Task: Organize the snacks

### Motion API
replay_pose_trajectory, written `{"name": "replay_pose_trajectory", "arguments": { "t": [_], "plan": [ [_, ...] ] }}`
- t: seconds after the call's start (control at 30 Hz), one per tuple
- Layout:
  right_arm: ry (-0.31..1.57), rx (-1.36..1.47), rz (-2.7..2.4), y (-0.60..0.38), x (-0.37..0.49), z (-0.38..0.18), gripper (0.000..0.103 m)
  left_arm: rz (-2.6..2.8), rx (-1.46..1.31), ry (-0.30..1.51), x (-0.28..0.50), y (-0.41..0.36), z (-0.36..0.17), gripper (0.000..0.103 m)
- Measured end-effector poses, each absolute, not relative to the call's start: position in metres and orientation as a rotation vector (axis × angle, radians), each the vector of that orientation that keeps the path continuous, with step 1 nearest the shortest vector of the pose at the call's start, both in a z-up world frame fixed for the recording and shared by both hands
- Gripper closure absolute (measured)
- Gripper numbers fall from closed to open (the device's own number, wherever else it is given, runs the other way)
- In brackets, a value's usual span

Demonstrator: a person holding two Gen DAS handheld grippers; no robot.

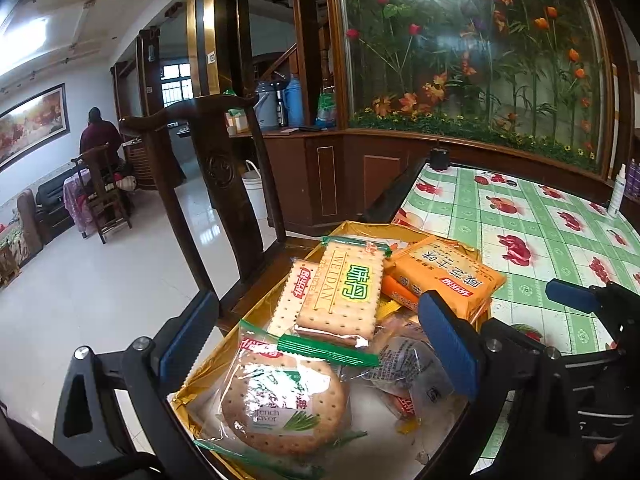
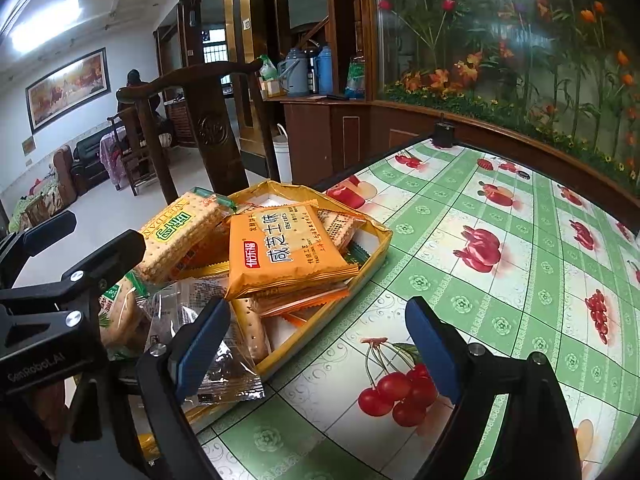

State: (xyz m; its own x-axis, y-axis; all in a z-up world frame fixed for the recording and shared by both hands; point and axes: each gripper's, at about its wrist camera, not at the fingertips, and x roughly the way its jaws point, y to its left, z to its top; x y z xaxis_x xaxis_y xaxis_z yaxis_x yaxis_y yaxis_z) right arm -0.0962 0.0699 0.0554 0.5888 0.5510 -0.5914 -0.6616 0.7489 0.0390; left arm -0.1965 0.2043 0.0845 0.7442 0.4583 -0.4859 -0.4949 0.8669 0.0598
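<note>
While both my grippers hang parted and empty, the snacks lie heaped in the gold tray point(image 2: 382, 240) at the worktop's point(image 2: 500, 280) edge, by the carved wooden chair point(image 1: 224, 168). My left gripper point(image 1: 320, 348) straddles the near end of the tray, fingers point(image 1: 450, 340) wide, above the round biscuit pack point(image 1: 280, 400). My right gripper point(image 2: 316, 344) hovers at the tray's near corner, one finger point(image 2: 202, 340) over the clear crinkled wrappers point(image 2: 224, 368), the other over the patterned cloth.

Every snack I can see sits inside the tray, so this heap fits sorting nearly finished or a pile yet to be squared; I cannot tell which. Any grip here wants to take a pack by its flat faces, lightly: the biscuits are brittle, the film slick and noisy.

The orange pack point(image 2: 288, 252) is a flat matte pillow atop the pile. The Weidan crackers point(image 1: 348, 288) are a stiff rectangular slab, tilted on others. The tray's foil lining looks thin and creased.
</note>
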Motion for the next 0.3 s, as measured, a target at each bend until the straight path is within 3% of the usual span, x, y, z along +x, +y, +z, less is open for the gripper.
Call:
{"name": "replay_pose_trajectory", "arguments": {
  "t": [0.3],
  "plan": [
    [0.621, -0.2, 0.709, 0.0691, -0.0958, 0.0549, 0.014, 0.531, -0.066, 0.514, -0.1968, 0.2042, 0.0836, 0.003]
  ]
}}
